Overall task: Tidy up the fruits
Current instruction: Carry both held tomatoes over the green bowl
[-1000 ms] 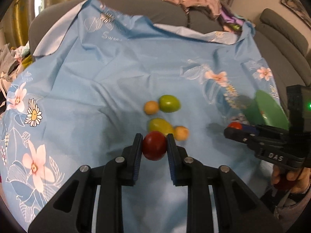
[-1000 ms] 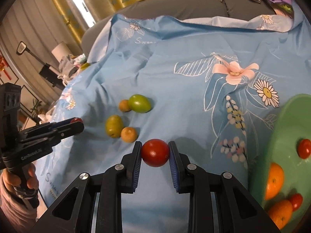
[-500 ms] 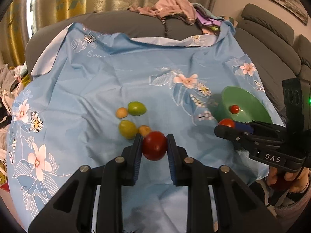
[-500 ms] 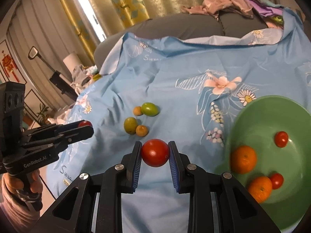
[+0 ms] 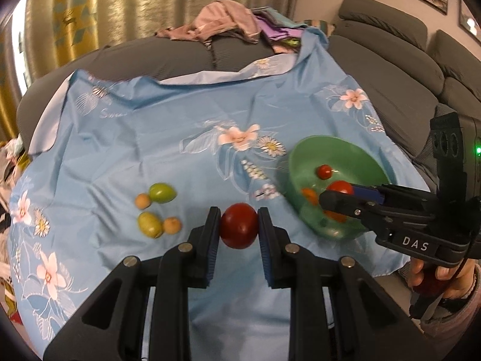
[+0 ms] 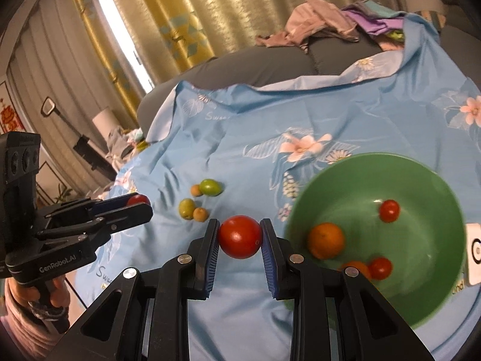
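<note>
Blue floral cloth [image 5: 156, 138] lies spread over a grey sofa [image 5: 390, 69], and both claws hang above it, each clenched on a fruit. Between its blue-padded fingers the left gripper [image 5: 239, 227] grasps a dark red round tomato [image 5: 239, 226], clear of the cloth; the same gripper shows at the left edge of the right wrist view [image 6: 139, 206], a hand wrapped round its handle. A brighter red round tomato [image 6: 240, 236] sits clamped in the right gripper [image 6: 240, 237], just left of a green plastic bowl [image 6: 427, 300] that stands on the cloth at the right. Inside the bowl rest two oranges — the larger orange [image 6: 326, 240] toward the near-left wall, the second orange [image 6: 357, 267] partly hidden behind a gripper arm — and two small red cherry tomatoes, one tomato [image 6: 389, 210] farther back and one [image 6: 380, 268] beside the hidden orange. From the left wrist view the right gripper [image 5: 336, 195] reaches in from the right, its tips over the bowl's near rim. Left of both grippers, four loose fruits sit clustered on the cloth: a green oval fruit [image 5: 161, 192] touching a small tan round fruit [image 5: 142, 201], and nearer, a yellow-green oval fruit [image 5: 149, 224] beside another small orange-tan round fruit [image 5: 172, 225]. Crumpled pink and purple clothes [image 5: 234, 25] are heaped on the sofa's far back, before gold patterned curtains [image 5: 120, 9].
</note>
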### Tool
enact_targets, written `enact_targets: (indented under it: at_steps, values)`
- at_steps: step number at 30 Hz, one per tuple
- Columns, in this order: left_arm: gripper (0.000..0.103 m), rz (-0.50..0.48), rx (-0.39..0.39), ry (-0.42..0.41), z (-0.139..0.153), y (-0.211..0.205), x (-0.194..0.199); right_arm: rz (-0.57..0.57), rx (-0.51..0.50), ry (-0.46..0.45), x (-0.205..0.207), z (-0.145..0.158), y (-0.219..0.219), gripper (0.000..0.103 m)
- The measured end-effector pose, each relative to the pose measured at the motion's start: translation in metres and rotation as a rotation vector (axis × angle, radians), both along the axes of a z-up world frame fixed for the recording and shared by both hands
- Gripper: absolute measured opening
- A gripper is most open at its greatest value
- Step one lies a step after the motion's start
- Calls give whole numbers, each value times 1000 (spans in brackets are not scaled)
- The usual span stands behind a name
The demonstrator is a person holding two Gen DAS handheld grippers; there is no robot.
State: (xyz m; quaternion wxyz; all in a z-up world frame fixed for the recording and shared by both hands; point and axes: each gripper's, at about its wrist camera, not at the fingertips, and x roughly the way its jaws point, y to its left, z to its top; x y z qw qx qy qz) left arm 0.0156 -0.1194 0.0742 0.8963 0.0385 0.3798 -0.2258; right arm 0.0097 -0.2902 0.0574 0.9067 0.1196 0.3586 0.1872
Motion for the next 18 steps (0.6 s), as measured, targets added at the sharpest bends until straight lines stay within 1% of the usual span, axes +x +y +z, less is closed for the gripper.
enact_targets:
  at_steps: [9, 18]
  values:
    - [24, -95, 9, -14, 7, -49, 3, -85, 22, -15, -10, 1, -40, 29]
    - [24, -177, 34, -1, 4, -91, 14, -152, 36, -10, -14, -4, -72, 29]
